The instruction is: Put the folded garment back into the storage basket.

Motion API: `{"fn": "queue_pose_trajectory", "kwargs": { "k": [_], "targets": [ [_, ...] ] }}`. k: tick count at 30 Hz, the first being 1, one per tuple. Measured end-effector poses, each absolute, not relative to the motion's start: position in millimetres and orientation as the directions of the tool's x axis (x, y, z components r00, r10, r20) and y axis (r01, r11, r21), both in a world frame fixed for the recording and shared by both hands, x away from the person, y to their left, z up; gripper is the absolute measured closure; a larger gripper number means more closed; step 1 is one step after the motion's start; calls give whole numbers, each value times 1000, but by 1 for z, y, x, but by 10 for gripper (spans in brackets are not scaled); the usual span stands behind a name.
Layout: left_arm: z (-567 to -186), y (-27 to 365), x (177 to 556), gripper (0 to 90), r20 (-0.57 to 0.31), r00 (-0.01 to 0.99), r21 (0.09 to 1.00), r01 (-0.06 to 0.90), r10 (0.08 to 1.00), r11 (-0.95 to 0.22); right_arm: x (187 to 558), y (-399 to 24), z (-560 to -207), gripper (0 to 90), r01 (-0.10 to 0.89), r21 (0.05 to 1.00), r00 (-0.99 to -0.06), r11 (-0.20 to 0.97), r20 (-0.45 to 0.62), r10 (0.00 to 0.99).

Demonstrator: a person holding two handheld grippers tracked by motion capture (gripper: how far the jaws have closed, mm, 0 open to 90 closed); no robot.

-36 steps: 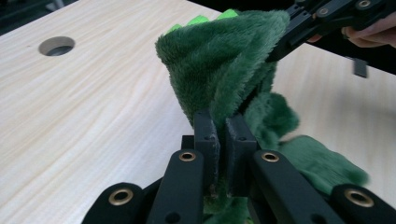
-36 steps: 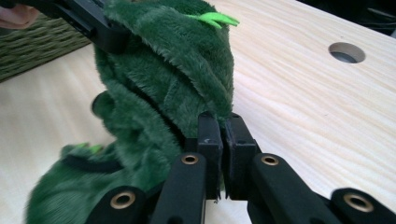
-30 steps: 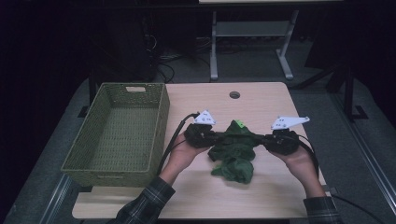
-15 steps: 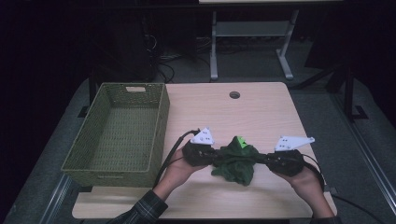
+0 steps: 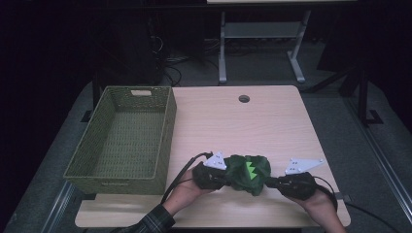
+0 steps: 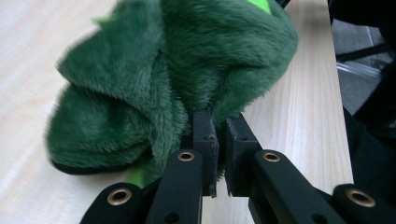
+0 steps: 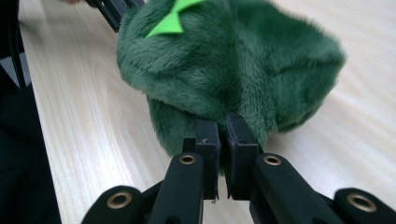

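One green plush toy [image 5: 248, 174], bunched, near the tabletop's [image 5: 252, 121] front edge, right of centre. Two hand-held grippers: left hand-held gripper [image 5: 219, 177] clenched on the plush's left side, right hand-held gripper [image 5: 273, 181] clenched on its right side. One woven basket [image 5: 167, 131], open-topped, along the left edge. One round hole [image 5: 244, 99] near the far edge.

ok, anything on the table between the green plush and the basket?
Nothing visible. Both the left gripper and right gripper pinch the green plush; bare table lies between it and the basket at left.
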State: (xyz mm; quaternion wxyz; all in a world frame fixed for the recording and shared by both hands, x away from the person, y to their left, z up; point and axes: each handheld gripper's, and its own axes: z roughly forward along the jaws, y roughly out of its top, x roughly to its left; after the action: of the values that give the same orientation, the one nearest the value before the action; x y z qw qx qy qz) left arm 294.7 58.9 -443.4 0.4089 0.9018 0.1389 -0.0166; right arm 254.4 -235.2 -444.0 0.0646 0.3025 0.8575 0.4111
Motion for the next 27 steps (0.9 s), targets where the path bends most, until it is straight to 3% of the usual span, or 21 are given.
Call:
{"fn": "queue_pose_trajectory", "kwargs": {
  "k": [6, 14, 19, 22, 27],
  "targets": [
    [-456, 52, 294, 799, -148, 961, 701, 267, 231, -661, 254, -228, -457, 823, 483, 698, -808, 529, 121, 577],
    [-447, 59, 283, 589, -140, 964, 703, 258, 226, -663, 249, -231, -458, 719, 499, 682, -799, 534, 125, 588],
    [-440, 69, 271, 518, -131, 965, 712, 251, 226, -656, 242, -239, -456, 697, 506, 686, -789, 523, 123, 601],
    [-434, 75, 265, 523, -121, 966, 729, 242, 228, -641, 237, -244, -451, 711, 506, 699, -780, 505, 121, 615],
    [-420, 79, 271, 660, -111, 963, 756, 241, 244, -608, 239, -250, -433, 799, 487, 744, -779, 458, 132, 613]
  ]
}}
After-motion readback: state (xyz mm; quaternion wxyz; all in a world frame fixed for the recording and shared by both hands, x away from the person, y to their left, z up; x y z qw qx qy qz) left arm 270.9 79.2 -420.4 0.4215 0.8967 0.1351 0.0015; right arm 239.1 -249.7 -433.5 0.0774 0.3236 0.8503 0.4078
